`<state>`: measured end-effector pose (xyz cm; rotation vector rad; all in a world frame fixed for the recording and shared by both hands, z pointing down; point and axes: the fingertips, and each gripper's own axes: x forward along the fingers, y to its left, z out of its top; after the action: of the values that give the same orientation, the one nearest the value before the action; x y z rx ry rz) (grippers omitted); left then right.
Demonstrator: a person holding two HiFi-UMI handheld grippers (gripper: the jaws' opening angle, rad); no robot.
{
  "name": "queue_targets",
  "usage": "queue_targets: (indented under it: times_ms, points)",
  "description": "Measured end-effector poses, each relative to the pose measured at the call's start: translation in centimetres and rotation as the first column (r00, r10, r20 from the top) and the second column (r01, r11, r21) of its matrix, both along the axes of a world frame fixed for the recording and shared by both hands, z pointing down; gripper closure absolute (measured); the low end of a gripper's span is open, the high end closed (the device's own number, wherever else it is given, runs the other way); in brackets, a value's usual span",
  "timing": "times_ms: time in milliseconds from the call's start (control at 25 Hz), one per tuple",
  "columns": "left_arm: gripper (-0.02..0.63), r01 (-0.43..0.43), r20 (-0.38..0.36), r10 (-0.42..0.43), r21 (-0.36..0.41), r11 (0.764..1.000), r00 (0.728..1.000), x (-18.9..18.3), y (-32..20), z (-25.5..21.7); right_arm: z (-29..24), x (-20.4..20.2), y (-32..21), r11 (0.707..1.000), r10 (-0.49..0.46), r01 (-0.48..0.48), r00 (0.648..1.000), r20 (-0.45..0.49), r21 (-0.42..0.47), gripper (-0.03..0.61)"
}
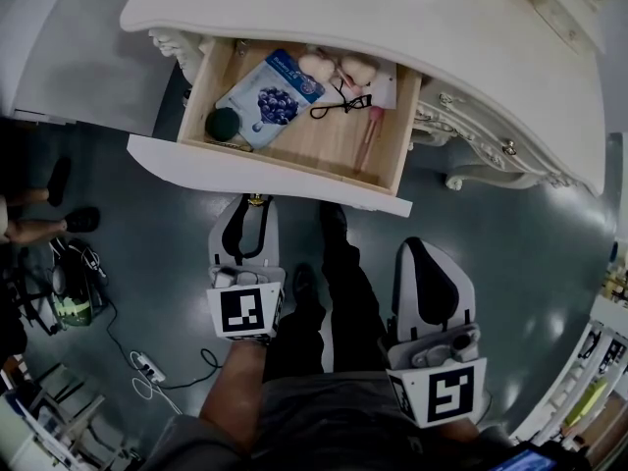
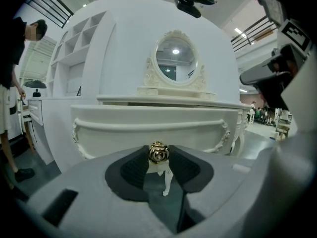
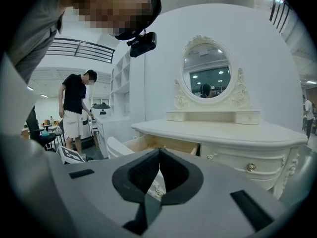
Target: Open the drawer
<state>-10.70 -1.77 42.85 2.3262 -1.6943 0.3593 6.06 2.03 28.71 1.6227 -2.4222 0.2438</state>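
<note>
The white dressing table's (image 1: 442,37) drawer (image 1: 294,177) stands pulled out, its wooden inside in full sight in the head view. In it lie a blue packet (image 1: 267,98), a dark round thing (image 1: 223,123), pink puffs (image 1: 339,67), a black eyelash curler (image 1: 343,101) and a pink pen (image 1: 371,135). My left gripper (image 1: 253,207) reaches the drawer front from below; in the left gripper view its pads (image 2: 133,170) press on the gold knob (image 2: 158,153). My right gripper (image 1: 422,248) hangs back from the drawer at the right, its jaws (image 3: 158,155) shut with nothing in them.
A person's dark-trousered legs (image 1: 343,292) stand between the two grippers. Cables and a power strip (image 1: 147,366) lie on the grey floor at the left. Another person (image 3: 77,108) stands by white cupboards. An oval mirror (image 2: 176,58) tops the table; a shut side drawer (image 3: 251,167) is at the right.
</note>
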Motion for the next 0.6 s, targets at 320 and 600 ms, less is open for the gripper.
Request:
queue_targets:
  times_ms: [320,600]
  points:
    - [0.479,0.005,0.007,-0.005,-0.014,1.0,1.0,-0.15,0.06,0.19,-0.4,-0.31,-0.05,1.0,-0.005,0.005,1.0,0.009,0.008,0.565]
    - [0.468,0.002,0.053,-0.002,-0.008,1.0,0.999,0.03,0.17,-0.53,-0.95,-0.43,0.15,1.0,-0.011,0.011,1.0,0.011,0.022,0.565]
